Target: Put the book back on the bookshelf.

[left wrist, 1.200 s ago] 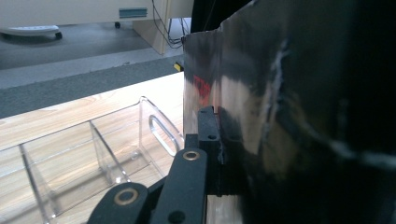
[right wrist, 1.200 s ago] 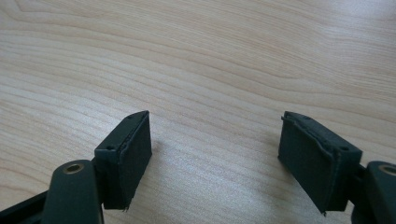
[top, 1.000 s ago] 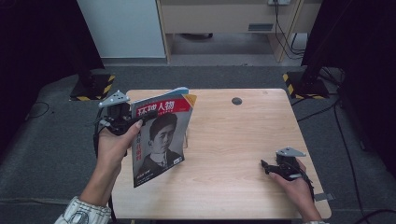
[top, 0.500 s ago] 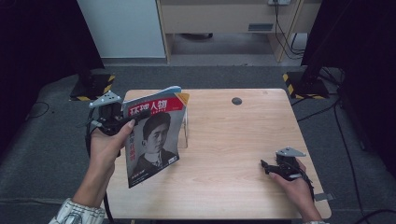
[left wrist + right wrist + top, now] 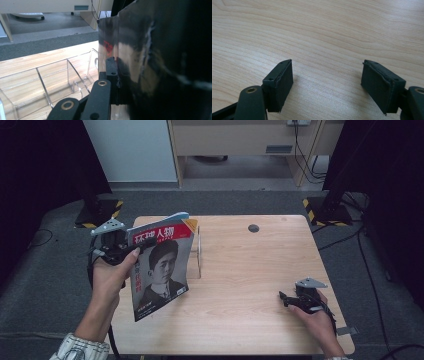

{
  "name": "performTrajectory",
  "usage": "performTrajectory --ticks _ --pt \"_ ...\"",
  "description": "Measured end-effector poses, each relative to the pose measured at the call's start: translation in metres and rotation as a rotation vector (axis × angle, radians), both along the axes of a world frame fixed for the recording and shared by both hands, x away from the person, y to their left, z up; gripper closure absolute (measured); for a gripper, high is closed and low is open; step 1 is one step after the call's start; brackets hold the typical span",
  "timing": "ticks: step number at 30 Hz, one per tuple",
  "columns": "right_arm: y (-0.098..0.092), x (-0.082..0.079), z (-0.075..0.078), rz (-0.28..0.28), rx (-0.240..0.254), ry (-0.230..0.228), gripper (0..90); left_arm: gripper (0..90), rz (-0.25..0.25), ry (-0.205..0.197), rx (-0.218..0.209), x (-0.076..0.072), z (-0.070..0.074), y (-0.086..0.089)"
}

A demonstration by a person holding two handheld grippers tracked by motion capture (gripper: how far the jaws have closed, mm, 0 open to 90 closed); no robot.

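Observation:
A magazine with a red masthead and a portrait on its cover is held upright over the table's left part. My left gripper is shut on its upper left edge. In the left gripper view the glossy, dark magazine rises on the right, pinched between the black jaws, and my left gripper grips its edge. A clear acrylic rack stands just behind the magazine; its dividers show on the left. My right gripper rests low at the table's right front, open over bare wood.
The wooden table has a round cable hole near its back edge. Past the table is grey carpet and a cabinet. Black stands with yellow-striped feet flank the table's far corners.
My left hand has carried the magazine a little to the left and toward the near edge, away from the rack. The right gripper has stayed where it was.

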State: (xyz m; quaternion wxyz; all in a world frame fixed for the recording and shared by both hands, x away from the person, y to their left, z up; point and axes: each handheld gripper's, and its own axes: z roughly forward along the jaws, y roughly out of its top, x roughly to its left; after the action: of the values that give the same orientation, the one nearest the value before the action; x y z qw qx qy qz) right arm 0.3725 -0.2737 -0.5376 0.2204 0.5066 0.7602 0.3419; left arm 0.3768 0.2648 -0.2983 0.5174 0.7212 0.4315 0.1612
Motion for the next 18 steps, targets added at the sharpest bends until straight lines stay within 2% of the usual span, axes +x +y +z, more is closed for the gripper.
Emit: performTrajectory --ticks 18 --pt "0.0 0.0 0.0 0.0 0.001 0.001 25.7 86.4 0.033 0.001 -0.008 -0.003 -0.002 0.017"
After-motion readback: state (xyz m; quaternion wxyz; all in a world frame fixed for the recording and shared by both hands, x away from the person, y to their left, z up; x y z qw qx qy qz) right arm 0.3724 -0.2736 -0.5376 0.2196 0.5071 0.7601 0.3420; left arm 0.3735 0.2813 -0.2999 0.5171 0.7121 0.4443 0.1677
